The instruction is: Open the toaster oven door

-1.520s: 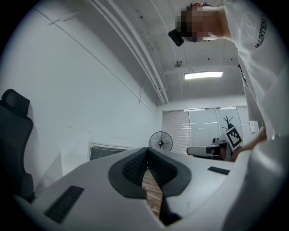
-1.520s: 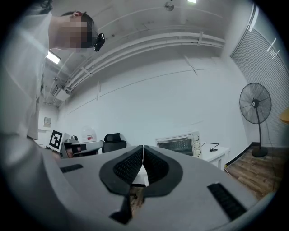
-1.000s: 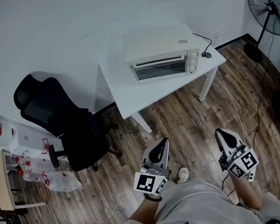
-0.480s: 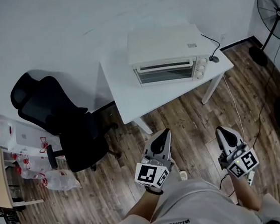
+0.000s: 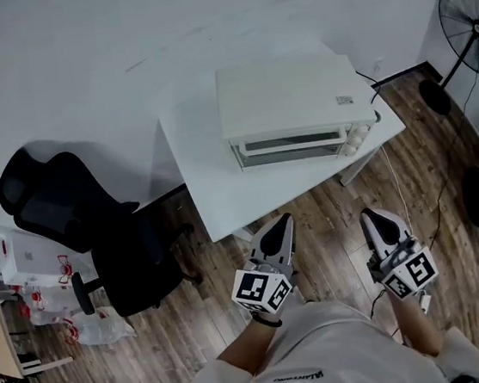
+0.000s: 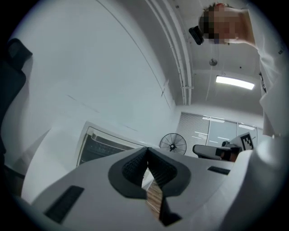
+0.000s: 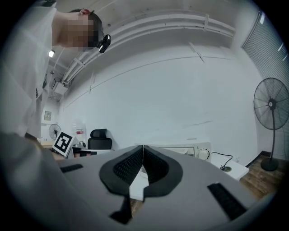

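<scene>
Cream boxy metal toaster oven [image 5: 286, 94] is being carried at the back right corner of the white table [image 5: 208, 181], glass door [image 5: 290, 143] shut. Left gripper [image 5: 283, 221] and right gripper [image 5: 370, 215] are being held off the table's front edge, jaws pressed together, nothing gripped.

The cream toaster oven [image 5: 284, 94] stands on the white bench [image 5: 214, 198] against the wall, with its glass door [image 5: 292, 142] closed and its knobs [image 5: 356, 135] at the right end of the front. The left gripper [image 5: 283, 222] and right gripper [image 5: 370, 216] are held over the wood floor [image 5: 329, 214] near the bench's front edge, apart from the oven, both pointing toward it with jaws together. A black office chair [image 5: 88, 231] stands left of the bench, and a pedestal fan [image 5: 470, 23] stands at far right.
</scene>
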`<state>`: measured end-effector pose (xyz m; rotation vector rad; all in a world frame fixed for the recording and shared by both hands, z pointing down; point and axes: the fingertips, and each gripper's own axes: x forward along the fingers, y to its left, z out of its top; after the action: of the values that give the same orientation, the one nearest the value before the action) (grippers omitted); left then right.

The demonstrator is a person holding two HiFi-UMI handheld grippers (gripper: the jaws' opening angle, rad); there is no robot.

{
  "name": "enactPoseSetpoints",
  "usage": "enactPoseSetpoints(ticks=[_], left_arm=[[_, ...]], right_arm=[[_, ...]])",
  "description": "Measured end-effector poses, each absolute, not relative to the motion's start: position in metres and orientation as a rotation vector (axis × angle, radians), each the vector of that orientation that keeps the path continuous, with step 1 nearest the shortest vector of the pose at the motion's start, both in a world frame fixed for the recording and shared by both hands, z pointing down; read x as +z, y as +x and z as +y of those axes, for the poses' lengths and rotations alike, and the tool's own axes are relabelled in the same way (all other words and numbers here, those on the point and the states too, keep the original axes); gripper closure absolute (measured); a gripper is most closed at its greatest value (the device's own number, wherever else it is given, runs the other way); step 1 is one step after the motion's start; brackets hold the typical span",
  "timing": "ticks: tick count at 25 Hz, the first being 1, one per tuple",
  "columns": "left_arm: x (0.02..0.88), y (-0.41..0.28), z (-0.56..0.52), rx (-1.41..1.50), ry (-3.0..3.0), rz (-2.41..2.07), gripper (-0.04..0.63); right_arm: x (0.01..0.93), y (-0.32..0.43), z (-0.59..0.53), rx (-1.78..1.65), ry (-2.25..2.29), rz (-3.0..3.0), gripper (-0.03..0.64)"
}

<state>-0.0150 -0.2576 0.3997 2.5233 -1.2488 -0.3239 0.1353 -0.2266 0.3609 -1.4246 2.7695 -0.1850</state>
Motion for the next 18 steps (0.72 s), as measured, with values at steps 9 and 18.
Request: enactPoseSetpoints(ticks=[9, 18], left_arm=[[0.439, -0.019, -0.327, -0.468, 2.252, -1.052, 0.586], [0.454, -0.013, -0.370, -0.618, 2.050, -0.947, 0.584]], right_arm=[[0.369, 0.100, -0.301, -0.150, -1.486, 2.828, 0.598], [0.382, 0.085, -0.348, -0.155, -1.466, 2.894, 0.598]])
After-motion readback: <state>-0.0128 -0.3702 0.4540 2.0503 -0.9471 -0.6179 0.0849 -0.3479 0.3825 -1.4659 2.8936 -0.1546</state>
